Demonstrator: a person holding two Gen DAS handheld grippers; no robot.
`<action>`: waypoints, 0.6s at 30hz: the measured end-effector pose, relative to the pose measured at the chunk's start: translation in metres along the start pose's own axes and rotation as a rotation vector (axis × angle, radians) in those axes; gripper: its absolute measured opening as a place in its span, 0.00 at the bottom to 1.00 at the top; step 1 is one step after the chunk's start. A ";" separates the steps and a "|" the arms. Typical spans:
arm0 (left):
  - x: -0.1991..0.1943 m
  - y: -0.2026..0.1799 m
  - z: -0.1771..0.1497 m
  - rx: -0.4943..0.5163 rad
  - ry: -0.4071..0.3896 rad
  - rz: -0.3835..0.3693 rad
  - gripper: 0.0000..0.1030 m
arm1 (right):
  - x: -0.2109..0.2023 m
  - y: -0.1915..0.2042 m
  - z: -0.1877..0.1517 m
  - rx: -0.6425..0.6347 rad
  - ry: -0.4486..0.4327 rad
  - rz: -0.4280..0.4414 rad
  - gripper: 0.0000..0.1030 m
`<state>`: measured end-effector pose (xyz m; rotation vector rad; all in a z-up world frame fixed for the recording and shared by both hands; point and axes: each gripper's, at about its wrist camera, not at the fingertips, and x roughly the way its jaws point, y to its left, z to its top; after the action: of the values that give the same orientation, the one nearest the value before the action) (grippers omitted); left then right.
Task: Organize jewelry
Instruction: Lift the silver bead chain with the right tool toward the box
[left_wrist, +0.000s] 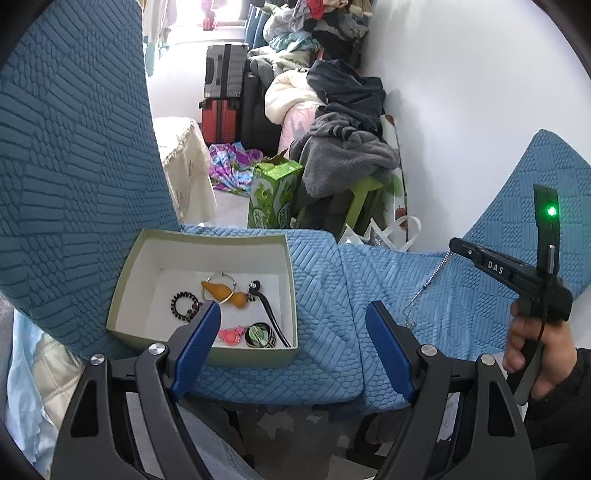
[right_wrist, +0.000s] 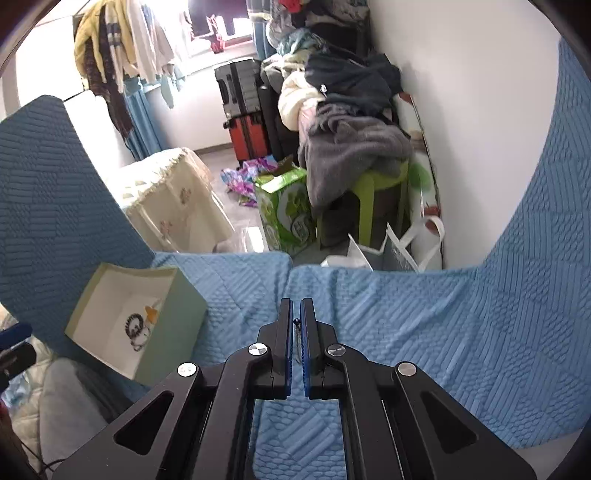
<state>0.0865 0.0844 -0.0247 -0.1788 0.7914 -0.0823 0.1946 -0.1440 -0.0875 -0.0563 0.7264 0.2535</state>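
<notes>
An open pale green box (left_wrist: 255, 355) sits on the blue quilted sofa seat and holds a dark beaded bracelet (left_wrist: 184, 306), an orange gourd pendant (left_wrist: 223, 292) on a metal ring, a black cord (left_wrist: 271, 319), a pink piece (left_wrist: 229, 336) and a round green-and-black piece (left_wrist: 258, 334). My left gripper (left_wrist: 293, 306) stands open above the seat beside the box, with nothing between its fingers. My right gripper (right_wrist: 296, 302) is shut on a thin silver chain (right_wrist: 296, 332). In the left wrist view the chain (left_wrist: 430, 278) dangles from the right gripper (left_wrist: 456, 245), lifted above the seat. The box (right_wrist: 173, 332) lies to the right gripper's left.
A person's hand (left_wrist: 535, 354) grips the right tool's handle. Blue sofa backs rise at left (left_wrist: 74, 147) and at right (right_wrist: 535, 258). Beyond the seat edge stand a green carton (left_wrist: 273, 195), a green stool (right_wrist: 373, 195) piled with clothes, white bags (right_wrist: 406, 251) and suitcases (left_wrist: 221, 103).
</notes>
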 end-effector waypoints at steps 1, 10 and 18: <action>-0.003 0.001 0.002 -0.001 -0.009 -0.001 0.78 | -0.002 0.003 0.003 -0.002 -0.003 0.006 0.02; -0.026 0.023 0.012 -0.046 -0.074 0.020 0.78 | -0.020 0.035 0.029 -0.026 -0.051 0.050 0.02; -0.040 0.051 0.014 -0.096 -0.108 0.044 0.78 | -0.042 0.069 0.056 -0.053 -0.112 0.101 0.02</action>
<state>0.0686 0.1413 0.0029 -0.2550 0.6913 0.0074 0.1837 -0.0786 -0.0156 -0.0552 0.6114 0.3700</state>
